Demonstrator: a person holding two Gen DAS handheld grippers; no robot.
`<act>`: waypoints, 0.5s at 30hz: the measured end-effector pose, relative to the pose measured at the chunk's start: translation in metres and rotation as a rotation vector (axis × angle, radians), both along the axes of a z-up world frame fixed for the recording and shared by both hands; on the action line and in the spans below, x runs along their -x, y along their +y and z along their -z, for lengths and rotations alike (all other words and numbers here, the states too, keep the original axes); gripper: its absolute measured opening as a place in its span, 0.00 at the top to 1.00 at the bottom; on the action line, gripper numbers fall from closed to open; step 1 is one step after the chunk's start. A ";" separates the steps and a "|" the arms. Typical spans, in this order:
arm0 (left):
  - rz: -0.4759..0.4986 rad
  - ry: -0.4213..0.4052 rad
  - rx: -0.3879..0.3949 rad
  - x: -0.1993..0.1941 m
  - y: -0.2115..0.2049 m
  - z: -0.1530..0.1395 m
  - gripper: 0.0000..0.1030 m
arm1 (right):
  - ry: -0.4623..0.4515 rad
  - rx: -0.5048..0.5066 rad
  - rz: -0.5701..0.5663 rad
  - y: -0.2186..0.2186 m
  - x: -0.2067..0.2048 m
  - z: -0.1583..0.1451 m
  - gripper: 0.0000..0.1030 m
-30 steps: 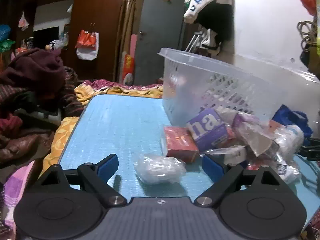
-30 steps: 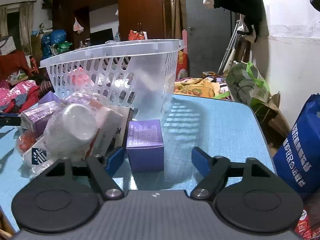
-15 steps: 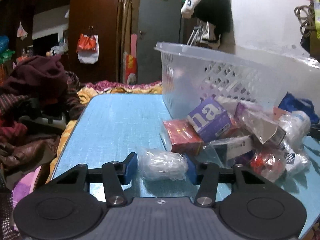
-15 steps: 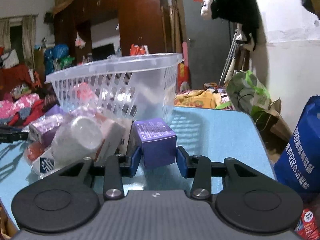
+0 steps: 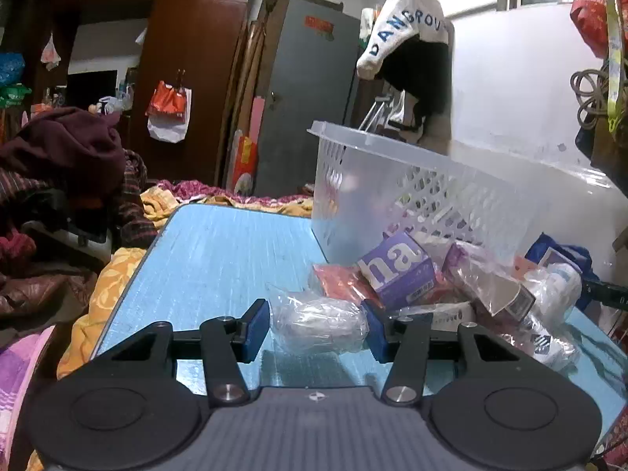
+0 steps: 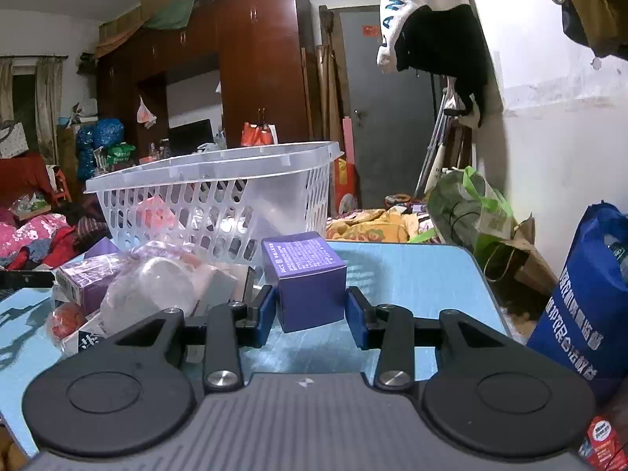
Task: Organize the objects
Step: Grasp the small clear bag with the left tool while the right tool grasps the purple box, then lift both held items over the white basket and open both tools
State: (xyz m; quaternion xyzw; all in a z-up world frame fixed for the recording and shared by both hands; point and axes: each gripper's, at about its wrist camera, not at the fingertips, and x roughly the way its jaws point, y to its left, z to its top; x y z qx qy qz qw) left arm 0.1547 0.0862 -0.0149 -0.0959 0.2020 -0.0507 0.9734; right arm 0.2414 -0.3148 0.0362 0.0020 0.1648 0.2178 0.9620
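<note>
Both clamp: left gripper [image 5: 316, 327] on a clear bag [image 5: 318, 324], contents indistinct; right gripper [image 6: 308, 312] on a purple box [image 6: 306, 280].

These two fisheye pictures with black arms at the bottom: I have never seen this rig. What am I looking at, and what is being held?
A person holds a two-finger gripper in each hand, and each carries a camera looking forward along its fingers. One picture is the left wrist view, the other the right.

The left gripper is shut on a clear plastic bag holding something white. The right gripper is shut on a purple box.

Both work over a blue table. On it stands a clear plastic basket, with a pile of packets and boxes in front.
</note>
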 end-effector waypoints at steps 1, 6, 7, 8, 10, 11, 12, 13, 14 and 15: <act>0.000 -0.005 0.003 0.001 0.000 0.000 0.47 | -0.004 0.001 0.001 0.000 0.000 0.000 0.58; -0.002 -0.031 0.003 0.004 0.001 -0.001 0.47 | -0.021 -0.007 0.005 0.000 0.002 0.000 0.58; -0.001 -0.040 0.004 0.005 0.002 -0.001 0.47 | -0.025 -0.010 0.006 -0.001 0.003 0.000 0.58; 0.001 -0.049 0.006 0.006 0.002 -0.001 0.47 | -0.029 -0.013 0.007 -0.002 0.003 0.000 0.58; 0.006 -0.088 0.020 0.011 0.004 0.000 0.47 | -0.039 -0.021 0.010 -0.003 0.004 0.000 0.58; 0.007 -0.115 0.034 0.014 0.006 0.001 0.47 | -0.045 -0.028 0.011 -0.004 0.006 0.000 0.58; 0.008 -0.151 0.051 0.019 0.008 0.001 0.47 | -0.052 -0.039 0.012 -0.005 0.007 0.000 0.58; 0.012 -0.172 0.062 0.022 0.009 0.002 0.47 | -0.071 -0.056 0.018 -0.008 0.010 -0.001 0.58; 0.011 -0.190 0.076 0.024 0.010 0.002 0.47 | -0.103 -0.080 0.020 -0.010 0.015 -0.002 0.58; 0.013 -0.206 0.106 0.026 0.012 0.000 0.47 | -0.142 -0.106 0.018 -0.012 0.021 -0.004 0.58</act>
